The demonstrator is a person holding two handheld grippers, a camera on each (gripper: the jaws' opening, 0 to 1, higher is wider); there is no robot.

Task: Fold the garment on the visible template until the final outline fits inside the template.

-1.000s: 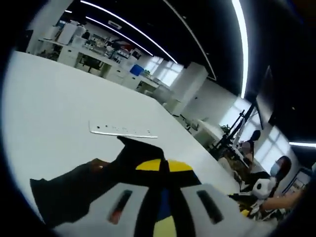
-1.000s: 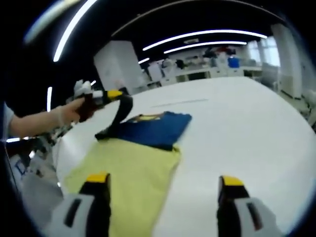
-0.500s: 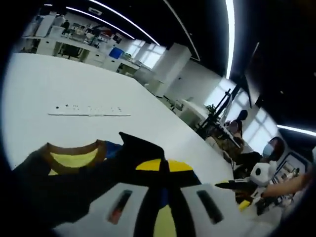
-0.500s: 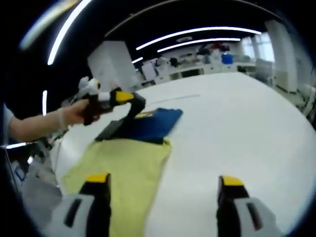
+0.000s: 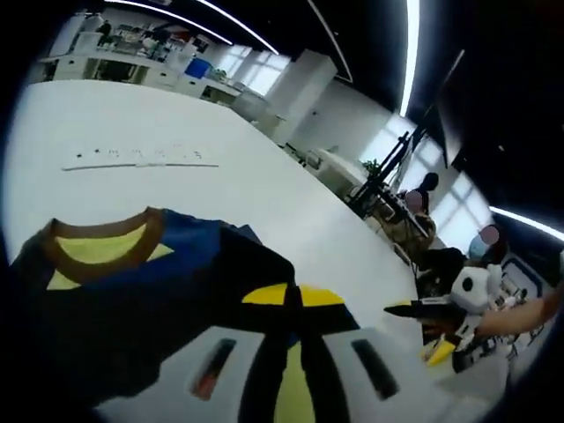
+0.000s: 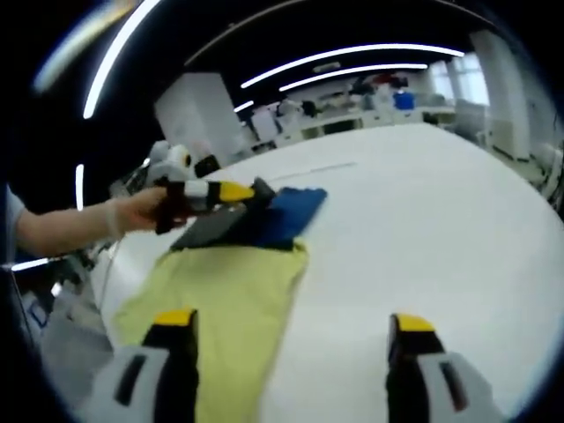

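While the left claw [image 6: 251, 191] pinches the soft garment [image 6: 233, 300] at its navy end above the white desk [image 6: 423, 229], the right claw [image 6: 291, 339] hovers spread over its yellow end.

1. In the right gripper view, bare white table [image 6: 441, 229] is stretching ahead and to the right of the garment [image 6: 220, 300], leaving open room there.
2. The right gripper [image 6: 293, 352] is hovering with its fingers [image 6: 174, 348] spread apart; the yellow cloth is lying under the left one, bare table under the right.
3. The left gripper [image 6: 256, 191], held by a hand [image 6: 132, 211], is blocking the garment's far blue end, its fingers closed on the cloth.
4. In the left gripper view, a thin white strip [image 5: 137, 157] is lying on the table beyond the collar, with clear surface around it.
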